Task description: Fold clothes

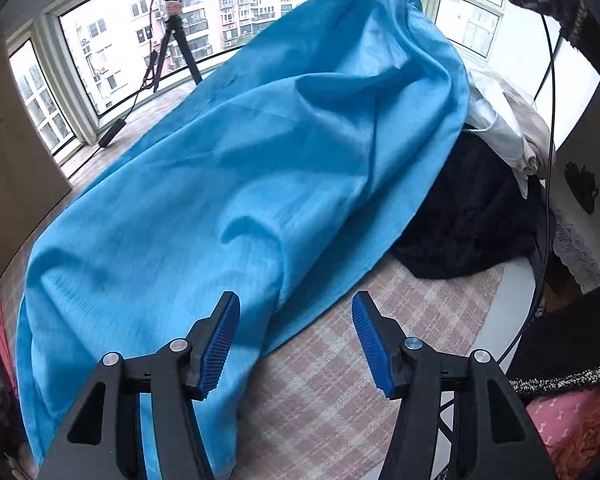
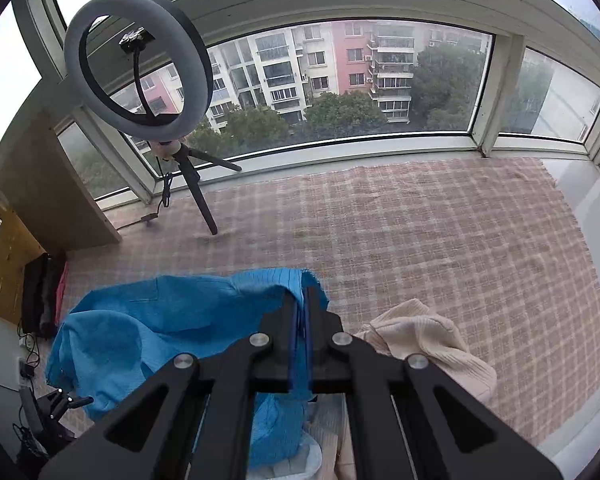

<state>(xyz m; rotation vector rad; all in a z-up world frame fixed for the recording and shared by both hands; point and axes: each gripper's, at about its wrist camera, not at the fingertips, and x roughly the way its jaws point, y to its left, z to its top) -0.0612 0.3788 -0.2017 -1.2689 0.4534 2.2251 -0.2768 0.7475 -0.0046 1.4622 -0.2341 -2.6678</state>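
Right gripper [image 2: 300, 312], lower centre, is clamped on the blue garment [image 2: 148, 328]; left gripper [image 1: 296, 340] at frame bottom stands apart, empty

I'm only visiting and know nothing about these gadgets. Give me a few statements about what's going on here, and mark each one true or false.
1. The right gripper is shut on the blue cloth. True.
2. The left gripper is clamped on the blue cloth. False: its jaws stand open and hold nothing.
3. A ring light stands on a tripod by the window. True.
4. The blue cloth lies neatly folded. False: it hangs lifted by one end, unfolded.
5. A cream knit garment lies on the checked blanket. True.
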